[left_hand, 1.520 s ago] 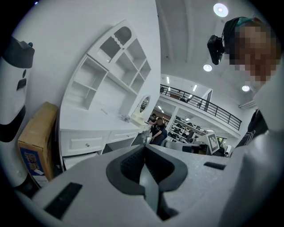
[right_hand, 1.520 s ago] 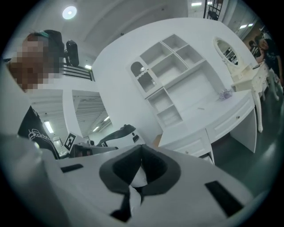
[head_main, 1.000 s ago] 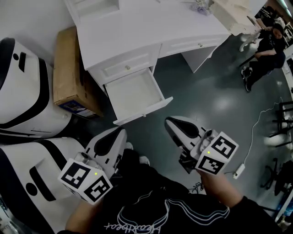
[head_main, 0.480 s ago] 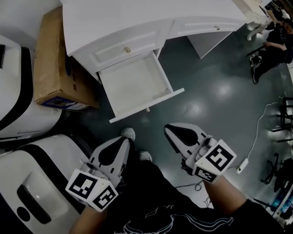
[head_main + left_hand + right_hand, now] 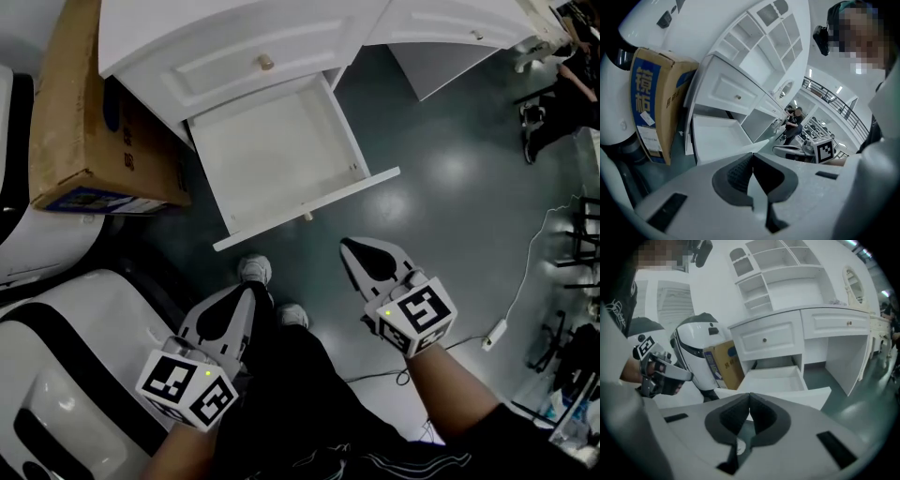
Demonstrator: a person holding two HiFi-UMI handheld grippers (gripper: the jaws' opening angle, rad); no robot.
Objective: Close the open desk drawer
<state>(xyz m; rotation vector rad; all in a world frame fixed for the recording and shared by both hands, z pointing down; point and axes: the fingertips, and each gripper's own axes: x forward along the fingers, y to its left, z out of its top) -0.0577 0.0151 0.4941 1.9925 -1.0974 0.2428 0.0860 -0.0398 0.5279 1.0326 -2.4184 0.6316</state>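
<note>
Right now you are on the approach. The drawer [image 5: 272, 141] stands pulled well out from the white desk [image 5: 216, 28] and is empty. Its front panel [image 5: 323, 199] faces you, with a small knob [image 5: 307, 217] showing at its outer edge.

Neither gripper touches the drawer. Your left gripper [image 5: 246, 295] hangs low by your legs, well short of the panel, with its jaws pressed together on nothing. Your right gripper [image 5: 351, 248] is nearer, its tips pointing toward the panel but apart from it, and its jaws are likewise clenched and empty.

No grasp seems needed. Bring the closed tips against the panel near its middle and push straight along the drawer's line toward the desk. An off-centre push could skew it on its runners. The cardboard box [image 5: 75, 112] beside the desk lies clear of the drawer's path.
</note>
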